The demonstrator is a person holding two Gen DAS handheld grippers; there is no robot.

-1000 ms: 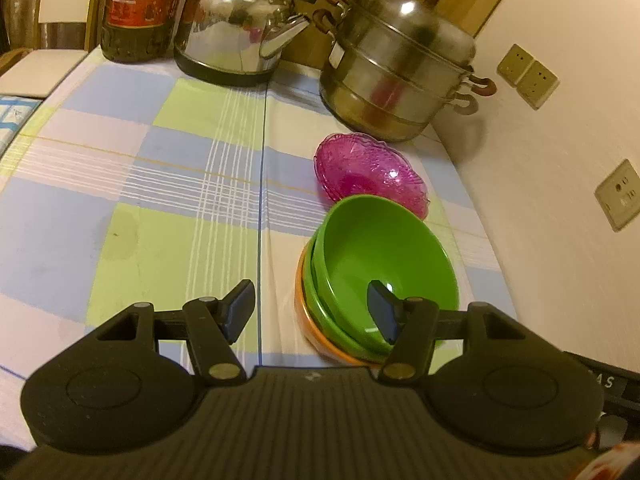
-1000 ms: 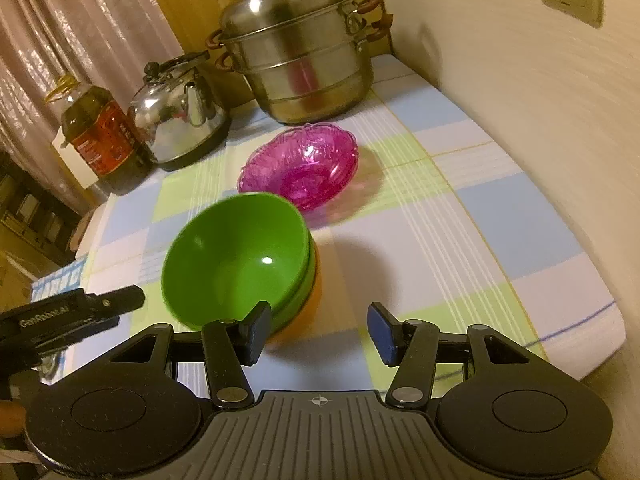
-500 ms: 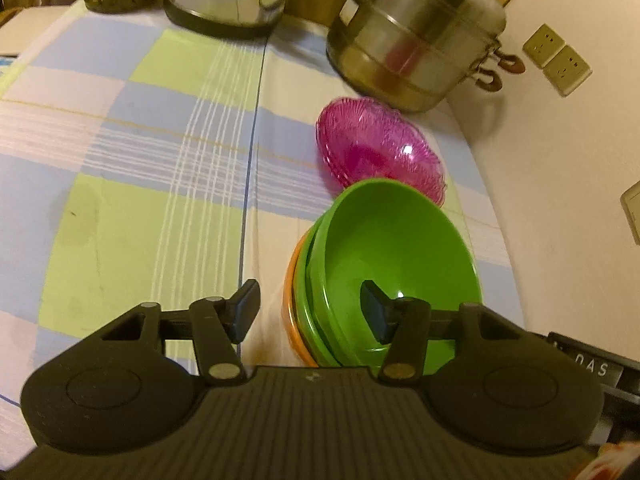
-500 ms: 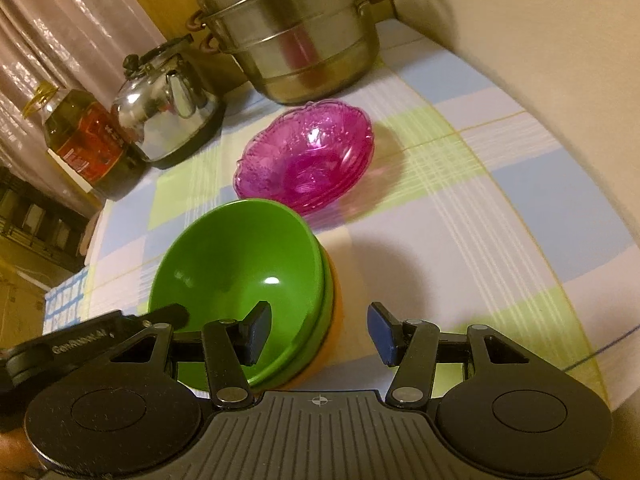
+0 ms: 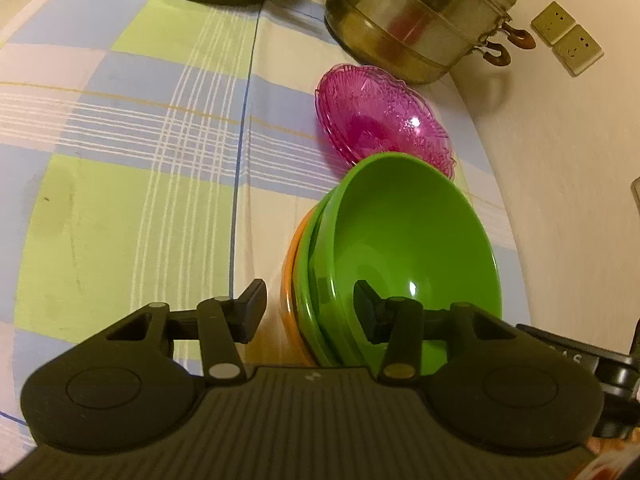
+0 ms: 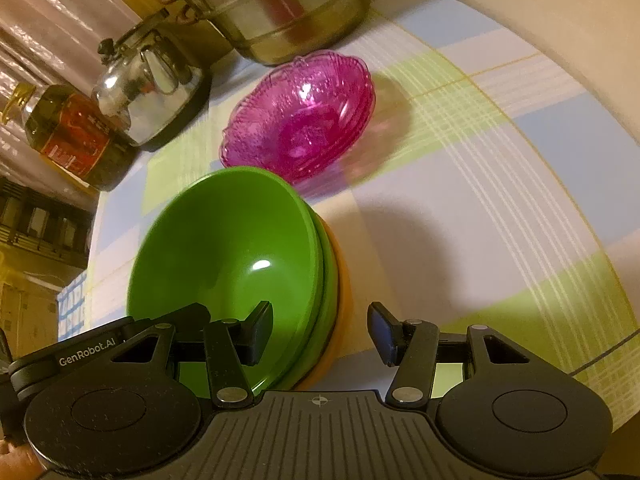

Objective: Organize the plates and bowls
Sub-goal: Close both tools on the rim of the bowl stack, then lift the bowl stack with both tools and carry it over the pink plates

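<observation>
Readable text: "GenRobot.AI" in pale letters on the black body of the left gripper [image 6: 310, 326], seen from the right wrist view at [image 6: 86, 356]. In the left wrist view, the black body at the right edge, the right gripper [image 5: 576, 360], carries pale letters cut off by the frame; possibly "AS", not sure. Oil bottle [image 6: 66, 132] has a red label with print too blurred to read. Nothing else legible.

Orange bottom bowl [image 5: 290, 280] mostly hidden under nested green bowls [image 5: 408, 240] | steel stacked steamer pot [image 6: 280, 4] lid cropped | dark oil bottle [image 6: 68, 132] top cropped, label unreadable
</observation>
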